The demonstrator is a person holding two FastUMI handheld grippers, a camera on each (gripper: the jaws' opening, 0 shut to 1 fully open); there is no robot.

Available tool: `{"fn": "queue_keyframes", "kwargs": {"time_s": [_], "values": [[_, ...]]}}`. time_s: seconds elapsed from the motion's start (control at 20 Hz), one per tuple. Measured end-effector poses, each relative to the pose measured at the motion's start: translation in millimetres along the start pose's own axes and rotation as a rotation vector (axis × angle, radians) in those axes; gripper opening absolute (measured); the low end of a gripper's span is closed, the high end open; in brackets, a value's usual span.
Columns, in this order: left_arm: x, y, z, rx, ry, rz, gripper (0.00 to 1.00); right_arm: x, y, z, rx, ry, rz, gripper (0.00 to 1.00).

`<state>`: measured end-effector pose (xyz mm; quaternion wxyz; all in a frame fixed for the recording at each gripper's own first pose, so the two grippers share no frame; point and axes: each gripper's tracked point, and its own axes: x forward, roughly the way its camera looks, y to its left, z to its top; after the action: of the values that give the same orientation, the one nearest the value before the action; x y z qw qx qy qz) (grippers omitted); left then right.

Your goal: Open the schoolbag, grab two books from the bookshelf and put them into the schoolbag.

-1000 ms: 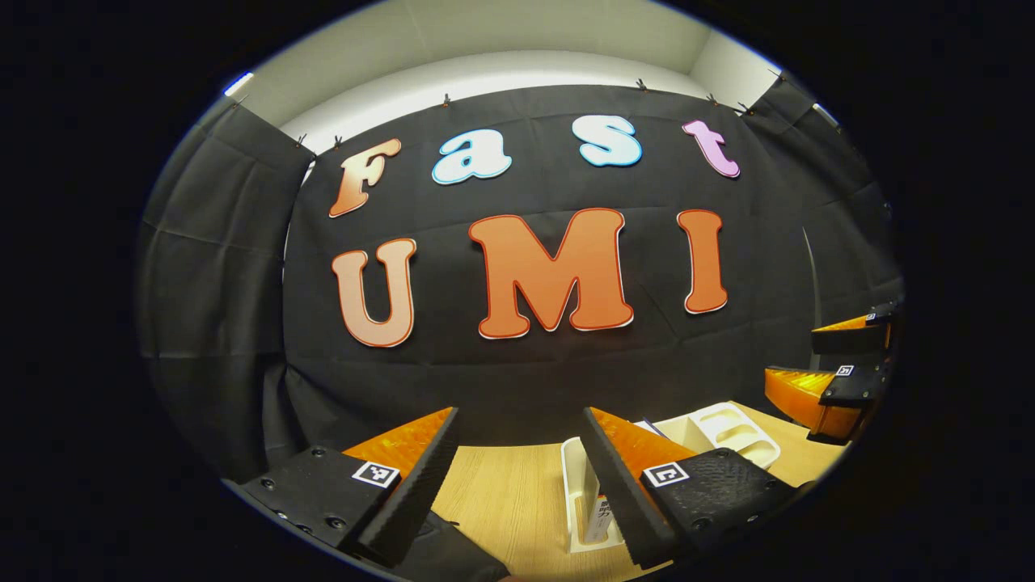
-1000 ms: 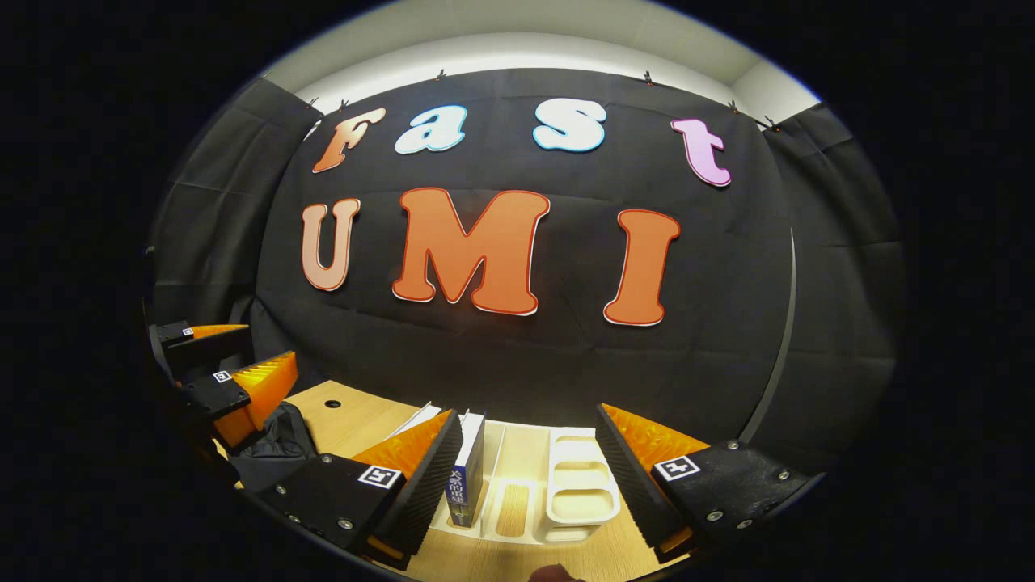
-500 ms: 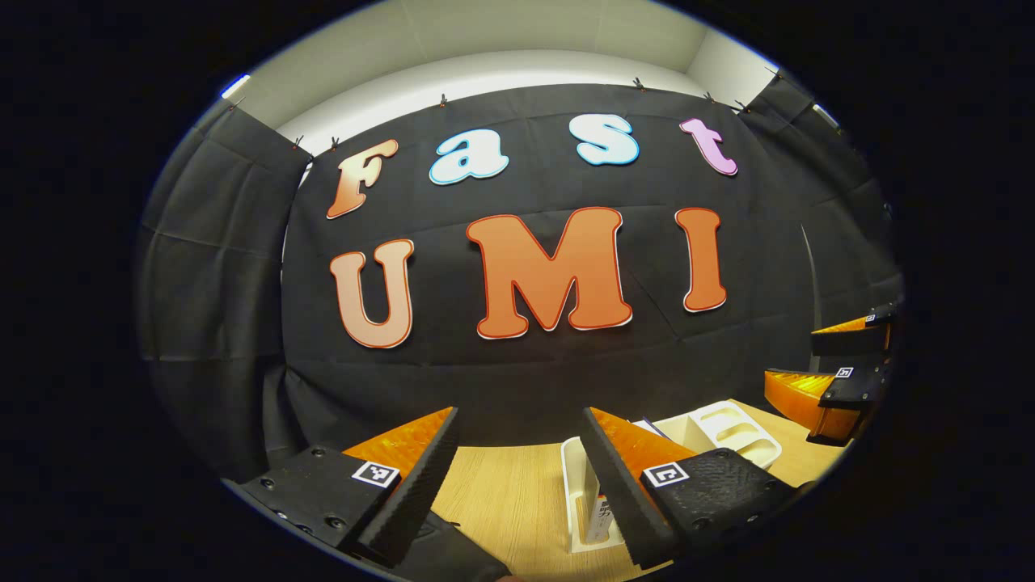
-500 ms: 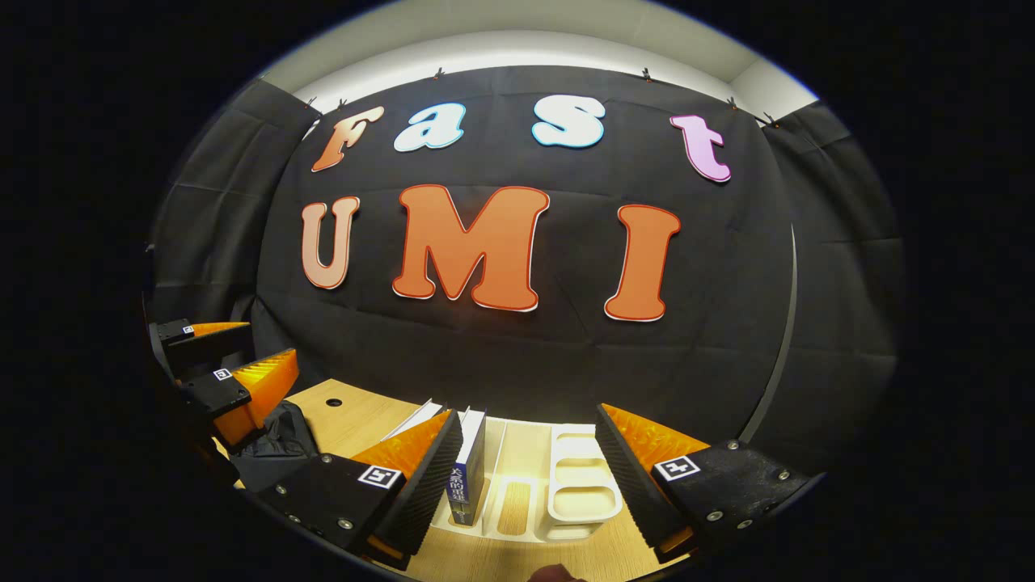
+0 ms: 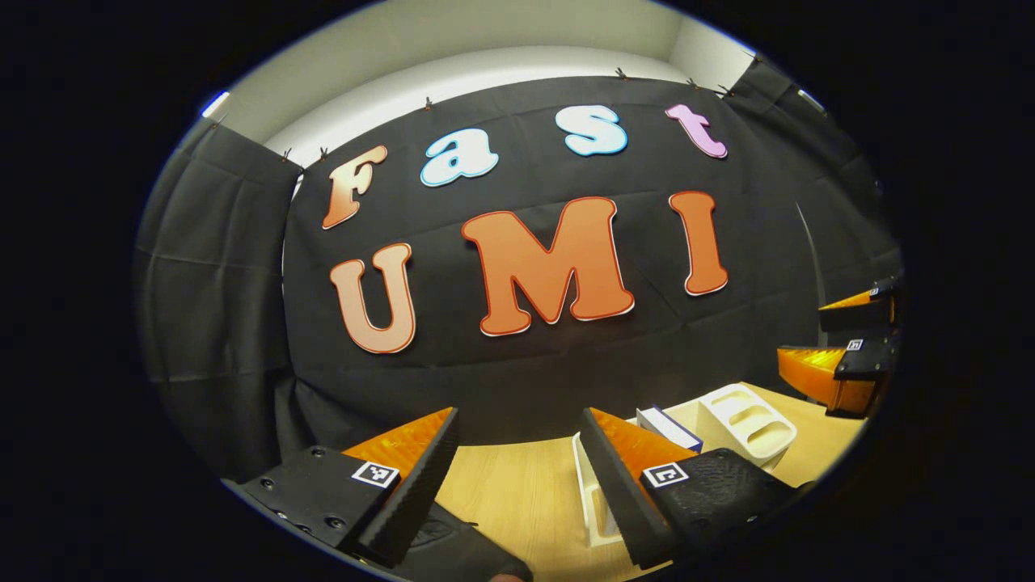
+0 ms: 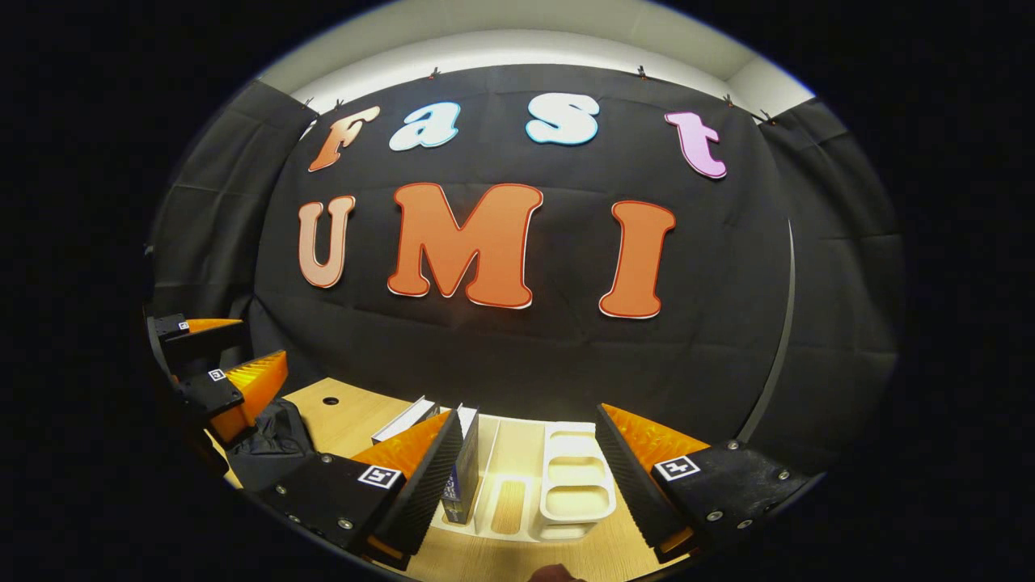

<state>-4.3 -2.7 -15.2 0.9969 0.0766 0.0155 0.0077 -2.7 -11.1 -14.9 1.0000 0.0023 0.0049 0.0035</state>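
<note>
Both grippers hang above a wooden table (image 6: pixel 348 416) in front of the black cloth wall (image 6: pixel 525 347). In the left gripper view, the left gripper (image 5: pixel 517 436) has its jaws spread wide with nothing between them, and only bare tabletop and the cloth lie ahead of the gap. Just under its left finger, at the near edge, lies the dark schoolbag (image 5: pixel 453 550), of which little can be seen, so whether it is open cannot be told. To the right of that gripper stands the white bookshelf (image 5: pixel 748 420), with a book (image 5: pixel 669 427) upright in it, partly hidden behind the gripper's right finger. In the right gripper view, the right gripper (image 6: pixel 530 432) is also spread wide and holds nothing; the bookshelf (image 6: pixel 566 493) sits on the table directly ahead between its fingers. A dark-covered book (image 6: pixel 462 477) stands upright in the shelf's left slot, just beside the gripper's left finger, though contact cannot be judged, and a second book (image 6: pixel 402 419) leans farther left behind it. The schoolbag (image 6: pixel 271 440) lies as a dark crumpled heap at the left of this view, below the other gripper.
</note>
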Motion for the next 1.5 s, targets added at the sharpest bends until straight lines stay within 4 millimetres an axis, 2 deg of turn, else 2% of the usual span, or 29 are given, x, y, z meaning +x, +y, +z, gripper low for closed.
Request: {"fn": "queue_keyframes", "kwargs": {"time_s": [0.1, 0.2, 0.4, 0.7, 0.9, 1.05, 1.15, 1.25, 1.45, 1.5], "values": [[-1, 0, -14, 0.036, 0.029, -0.003, 0.94, 2, -3, -4, -0.002, 0.006, 0.004, 0.97], [-4, -5, -38, 0.058, 0.077, -0.026, 0.94, 5, -7, -8, -0.007, 0.013, 0.007, 0.97], [-13, -2, -84, 0.24, 0.155, -0.021, 0.96, 10, -14, -22, -0.006, 0.035, 0.016, 0.98], [-44, -12, -170, 0.43, 0.308, -0.026, 0.96, 20, -23, -37, -0.019, 0.053, 0.044, 0.97], [-67, -3, -233, 0.53, 0.433, -0.01, 0.96, 22, -32, -42, -0.019, 0.056, 0.057, 0.97], [-89, 10, -280, 0.618, 0.55, 0.0, 0.96, 24, -37, -44, -0.025, 0.056, 0.065, 0.97], [-98, 12, -305, 0.649, 0.599, -0.015, 0.97, 23, -43, -44, -0.031, 0.053, 0.065, 0.97], [-104, 23, -323, 0.678, 0.652, -0.003, 0.96, 22, -49, -45, -0.033, 0.051, 0.057, 0.97], [-106, 40, -345, 0.733, 0.709, 0.043, 0.96, 21, -60, -44, -0.02, 0.047, 0.039, 0.98], [-103, 43, -345, 0.76, 0.704, 0.051, 0.96, 20, -64, -43, -0.019, 0.044, 0.033, 0.97]]}}
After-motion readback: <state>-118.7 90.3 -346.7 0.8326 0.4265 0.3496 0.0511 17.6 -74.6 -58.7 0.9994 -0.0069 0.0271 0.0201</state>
